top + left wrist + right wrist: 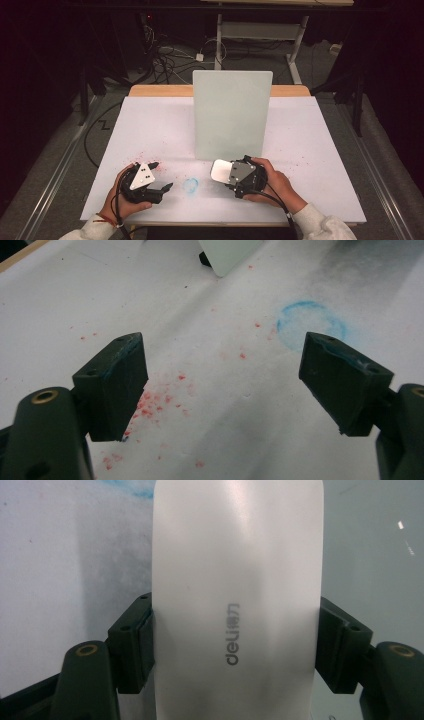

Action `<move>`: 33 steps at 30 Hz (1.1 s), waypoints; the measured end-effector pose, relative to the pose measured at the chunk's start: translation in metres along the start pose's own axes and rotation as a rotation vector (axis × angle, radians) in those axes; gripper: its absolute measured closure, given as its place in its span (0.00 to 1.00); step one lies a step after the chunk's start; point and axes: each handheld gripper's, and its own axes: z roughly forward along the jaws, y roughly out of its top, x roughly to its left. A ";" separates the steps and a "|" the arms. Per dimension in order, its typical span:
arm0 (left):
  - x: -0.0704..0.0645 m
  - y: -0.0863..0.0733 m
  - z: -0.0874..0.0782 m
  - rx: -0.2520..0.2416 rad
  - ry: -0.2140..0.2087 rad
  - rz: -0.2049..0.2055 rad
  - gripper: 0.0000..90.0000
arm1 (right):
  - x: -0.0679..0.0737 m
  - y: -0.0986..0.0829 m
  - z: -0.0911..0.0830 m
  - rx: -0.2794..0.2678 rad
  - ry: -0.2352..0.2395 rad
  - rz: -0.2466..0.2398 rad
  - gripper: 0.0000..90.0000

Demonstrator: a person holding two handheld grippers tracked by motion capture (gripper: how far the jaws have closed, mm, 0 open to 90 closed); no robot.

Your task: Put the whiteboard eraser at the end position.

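A white oblong eraser (237, 555) marked "deli" sits between the jaws of my right gripper (235, 617), which is shut on its two long sides. In the high view this eraser (219, 170) lies low over the white table sheet (310, 150), in front of the upright board, with the right gripper (227, 173) behind it in a hand. A blue ring-shaped smear (190, 185) marks the sheet between the two grippers. My left gripper (164, 175) stands open and empty left of the smear. In the left gripper view its jaws (220, 347) spread wide, with the blue ring (311, 322) ahead near the right jaw.
A pale frosted board (232, 115) stands upright at mid-table. Red specks (155, 400) are scattered on the sheet under the left gripper. Cables (170, 60) and a desk frame (260, 30) lie on the floor beyond the table's far wooden edge (160, 90).
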 end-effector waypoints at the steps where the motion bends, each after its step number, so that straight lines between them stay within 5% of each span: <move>1: 0.000 0.000 0.000 0.000 0.000 0.001 0.21 | 0.000 0.001 0.002 0.001 0.012 -0.001 0.34; 18: 0.000 0.000 0.000 0.002 -0.004 0.000 0.21 | 0.000 0.003 0.017 -0.024 0.074 0.045 0.33; 22: 0.000 -0.001 0.000 0.004 -0.006 0.000 0.21 | -0.004 0.002 0.009 -0.077 0.057 0.090 0.35; 33: -0.001 0.000 -0.001 -0.001 -0.003 -0.001 0.21 | -0.011 0.001 -0.007 -0.132 -0.004 0.113 0.35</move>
